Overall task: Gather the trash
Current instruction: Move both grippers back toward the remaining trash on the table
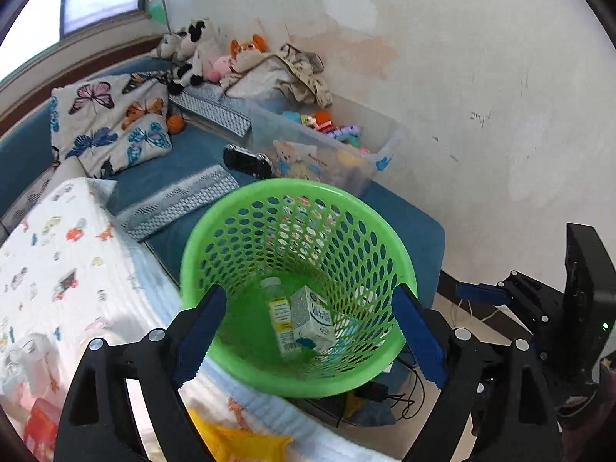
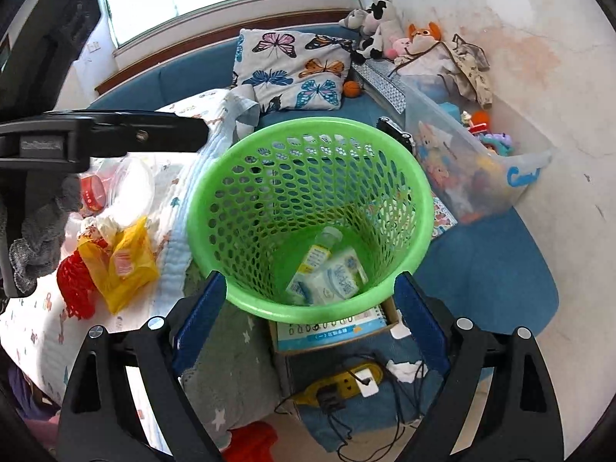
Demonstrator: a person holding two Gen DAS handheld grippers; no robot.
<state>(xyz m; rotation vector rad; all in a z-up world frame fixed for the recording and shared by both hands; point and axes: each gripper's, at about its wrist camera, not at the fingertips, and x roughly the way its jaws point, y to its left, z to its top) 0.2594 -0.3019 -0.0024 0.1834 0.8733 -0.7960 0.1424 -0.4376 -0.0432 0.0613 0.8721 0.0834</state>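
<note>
A green mesh basket [image 1: 215, 231] stands at the bed's edge; it also shows in the right wrist view [image 2: 238, 177]. Inside lie a clear plastic bottle [image 1: 280, 317] and a white milk carton [image 1: 312, 317], both seen in the right wrist view too, the bottle [image 2: 319, 250] and the carton [image 2: 338, 281]. My left gripper [image 1: 308, 331] is open and empty, above the basket's mouth. My right gripper [image 2: 308, 308] is open and empty, over the basket's near rim. A yellow wrapper [image 2: 123, 265], a red net bag [image 2: 75, 288] and a clear plastic container [image 2: 131, 184] lie on the white blanket to the left.
A clear toy bin [image 2: 481, 177] stands by the wall. A butterfly pillow [image 2: 292, 69] and plush toys [image 2: 377, 30] lie at the back. A cardboard box with a booklet [image 2: 335, 335] and a yellow power strip [image 2: 346, 381] with cables sit below the basket.
</note>
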